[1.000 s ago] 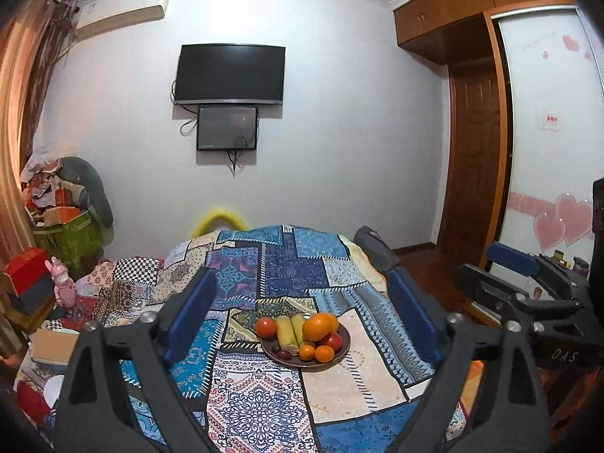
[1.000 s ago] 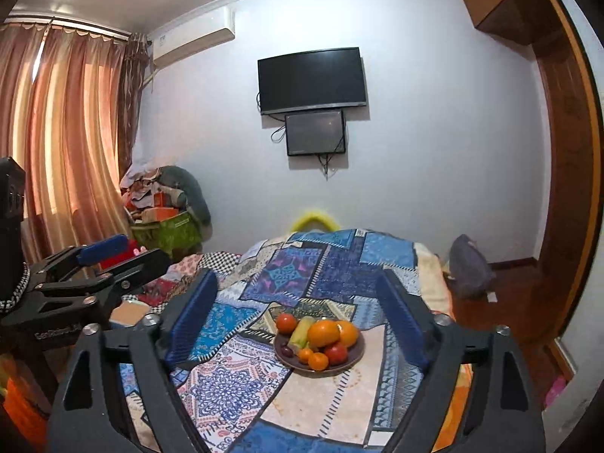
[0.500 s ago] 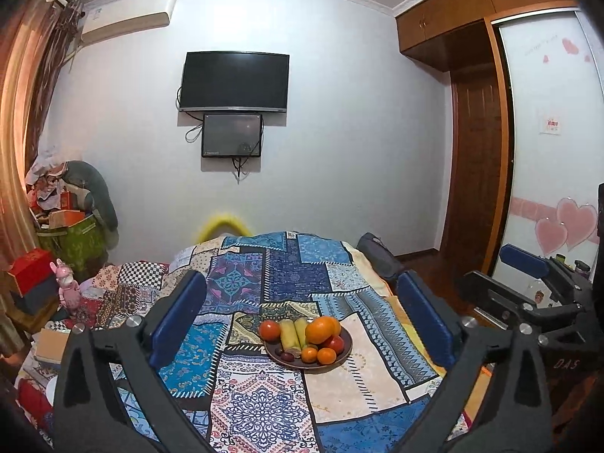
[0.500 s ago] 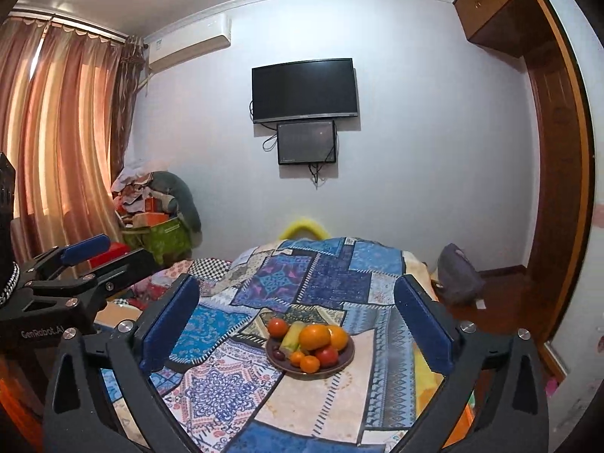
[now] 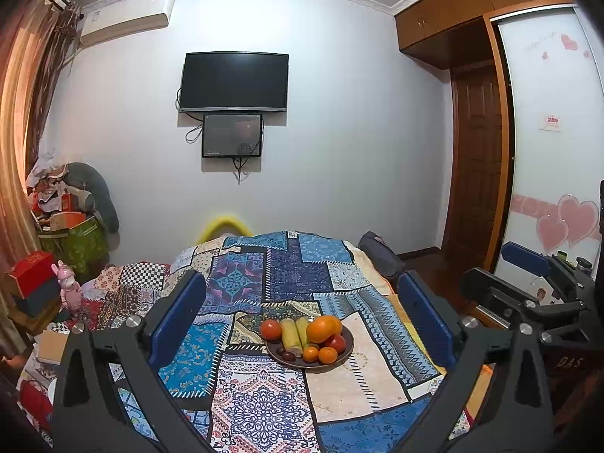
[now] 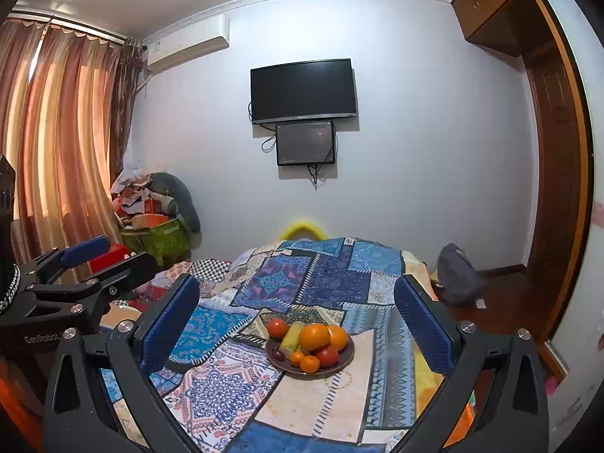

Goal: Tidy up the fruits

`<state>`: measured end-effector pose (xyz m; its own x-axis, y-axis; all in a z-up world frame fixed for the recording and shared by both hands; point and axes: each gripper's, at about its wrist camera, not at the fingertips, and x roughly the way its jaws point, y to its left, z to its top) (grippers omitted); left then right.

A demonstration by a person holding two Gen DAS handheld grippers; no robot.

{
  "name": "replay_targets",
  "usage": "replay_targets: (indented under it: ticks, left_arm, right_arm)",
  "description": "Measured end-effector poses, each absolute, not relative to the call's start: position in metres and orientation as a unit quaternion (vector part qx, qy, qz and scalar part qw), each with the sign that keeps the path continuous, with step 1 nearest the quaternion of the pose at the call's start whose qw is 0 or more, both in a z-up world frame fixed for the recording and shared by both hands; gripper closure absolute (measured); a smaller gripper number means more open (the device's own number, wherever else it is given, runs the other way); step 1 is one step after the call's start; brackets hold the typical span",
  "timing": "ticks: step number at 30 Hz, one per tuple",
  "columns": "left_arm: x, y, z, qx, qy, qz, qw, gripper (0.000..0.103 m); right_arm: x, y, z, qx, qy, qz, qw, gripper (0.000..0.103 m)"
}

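Fruit (image 5: pixel 310 336) was piled on a dark plate (image 5: pixel 345 355) that rested on the patchwork bedspread (image 5: pixel 298 271), roughly midway across the bed and toward its near end. Two large oranges, a tomato and two pale yellow-green pieces were heaped at the back of the plate, the long pieces lying with their length pointing away from the cameras; smaller oranges, a red fruit and dark grapes were set at the front.

Both grippers were held above the near edge of the bed, well apart from the plate, which lay straight ahead and below. The left gripper (image 5: pixel 302 321) was seen with its jaws wide apart and empty; the right gripper (image 6: pixel 296 321) likewise. The plate sat centred between each pair of fingers, so neither was judged clearly nearer.
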<state>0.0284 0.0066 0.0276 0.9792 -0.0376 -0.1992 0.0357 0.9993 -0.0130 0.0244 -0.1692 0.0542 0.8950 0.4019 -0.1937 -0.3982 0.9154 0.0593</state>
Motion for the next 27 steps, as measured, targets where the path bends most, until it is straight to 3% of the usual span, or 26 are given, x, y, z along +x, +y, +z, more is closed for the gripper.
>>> replay_targets:
  ticks: [27]
  left_arm:
    - [0.0307,0.0077,0.0263,-0.008,0.104,-0.020,0.994,0.000]
  right_arm:
    - [0.0200,-0.1766,0.0591,0.015,0.094,0.200,0.975,0.000]
